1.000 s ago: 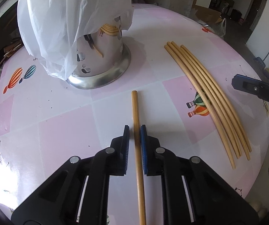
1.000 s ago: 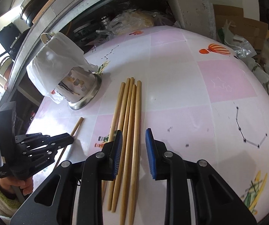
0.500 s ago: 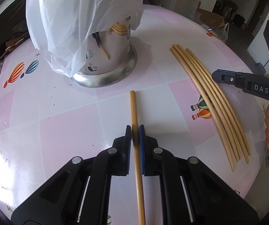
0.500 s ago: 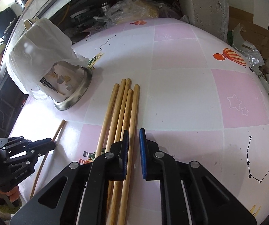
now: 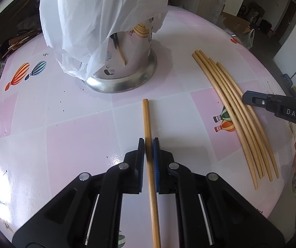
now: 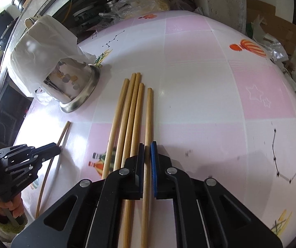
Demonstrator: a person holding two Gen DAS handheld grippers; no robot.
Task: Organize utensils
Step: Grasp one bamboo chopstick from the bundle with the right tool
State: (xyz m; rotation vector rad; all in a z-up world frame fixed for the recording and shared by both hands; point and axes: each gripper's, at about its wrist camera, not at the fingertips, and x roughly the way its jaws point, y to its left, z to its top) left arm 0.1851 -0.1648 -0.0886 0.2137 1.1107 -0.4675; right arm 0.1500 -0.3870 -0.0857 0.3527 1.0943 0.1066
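Right wrist view: the pink-and-white table (image 6: pixel 199 95) carries a steel utensil holder (image 6: pixel 79 91) half draped in a white plastic bag (image 6: pixel 38 51), and beside it 5 bamboo chopsticks. The right gripper (image 6: pixel 148 150), whose jaws have just been closing, was spread around the rightmost chopstick (image 6: pixel 149 115) a second ago; it now clenches that stick, which sits slightly apart from the other 4 chopsticks (image 6: pixel 127 111) lying together just to its left. That reads as a grasp completed, so the stick is likely ready to lift toward the holder.

In the left wrist view, the left gripper (image 5: pixel 148 144) is likewise clamped on a single chopstick (image 5: pixel 146 115), as it was a second ago. That stick runs straight ahead between the pads, flat on the table, its far tip near the holder's flared base (image 5: pixel 123 82) but not touching. With 1 stick in each gripper, 4 remain loose.
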